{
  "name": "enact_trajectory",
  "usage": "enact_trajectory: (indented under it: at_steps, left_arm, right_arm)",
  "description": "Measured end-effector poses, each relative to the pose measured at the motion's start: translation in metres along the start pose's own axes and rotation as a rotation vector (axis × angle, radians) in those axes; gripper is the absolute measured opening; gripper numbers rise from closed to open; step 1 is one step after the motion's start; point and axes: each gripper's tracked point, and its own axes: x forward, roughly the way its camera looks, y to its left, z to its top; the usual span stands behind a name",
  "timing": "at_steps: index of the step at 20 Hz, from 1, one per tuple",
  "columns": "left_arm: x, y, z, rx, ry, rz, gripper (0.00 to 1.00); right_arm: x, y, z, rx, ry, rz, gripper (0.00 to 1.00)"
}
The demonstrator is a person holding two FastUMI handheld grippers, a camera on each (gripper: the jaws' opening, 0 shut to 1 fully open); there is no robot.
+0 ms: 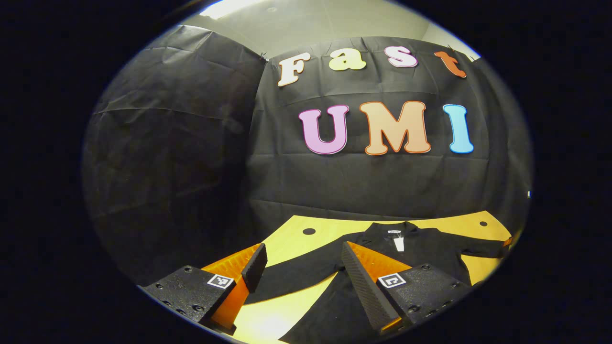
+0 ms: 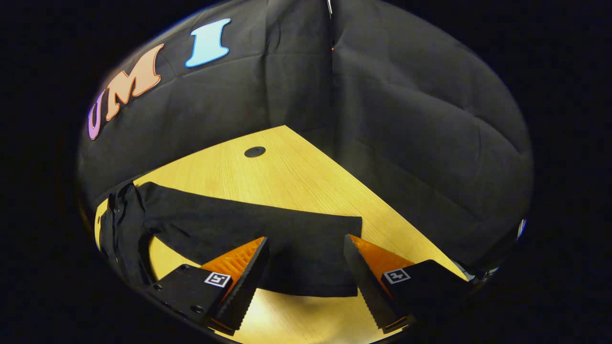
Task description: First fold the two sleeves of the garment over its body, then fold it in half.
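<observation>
Both sleeves unfolded on table (image 2: pixel 287 177). Left gripper (image 1: pixel 301 267) and right gripper (image 2: pixel 306 260) wide, empty, above garment (image 1: pixel 420 248). Likely fault: shallow pinch dropping right sleeve (image 2: pixel 267 229) mid-fold.

— How does the left gripper (image 1: pixel 302 260) look?
— Its two fingers are wide apart. They hold nothing.
— And the right gripper (image 2: pixel 306 251)?
— The same. Its fingers are spread wide, tips pointing forward and a bit down.
</observation>
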Motion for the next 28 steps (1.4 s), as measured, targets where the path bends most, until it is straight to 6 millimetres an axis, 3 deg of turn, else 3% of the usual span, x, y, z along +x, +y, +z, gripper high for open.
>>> enact_trajectory:
  at_steps: [6,15,20,21,22,23,28]
  left_arm:
    - [0.001,-0.012,-0.001,0.013,0.003,-0.032,0.93]
    - [0.004,-0.021,0.002,0.031,-0.006,-0.072,0.94]
    - [0.005,-0.026,0.002,0.034,-0.004,-0.085,0.94]
    - [0.006,-0.027,0.003,0.032,-0.007,-0.089,0.94]
    - [0.005,-0.027,0.004,0.032,-0.009,-0.093,0.94]
    - [0.005,-0.028,0.004,0.032,-0.01,-0.095,0.94]
    - [0.002,-0.023,-0.002,0.017,0.0,-0.093,0.94]
  right_arm:
    - [0.014,-0.005,-0.023,0.001,0.063,-0.004,0.99]
    - [0.014,0.001,-0.019,-0.057,0.035,0.021,0.96]
    - [0.017,0.021,-0.02,-0.093,0.028,0.051,0.6]
    - [0.017,0.025,-0.019,-0.101,0.025,0.057,0.44]
    - [0.016,0.029,-0.019,-0.104,0.026,0.061,0.38]
    - [0.016,0.029,-0.019,-0.107,0.024,0.053,0.21]
    - [0.012,0.028,-0.023,-0.077,0.051,0.063,0.06]
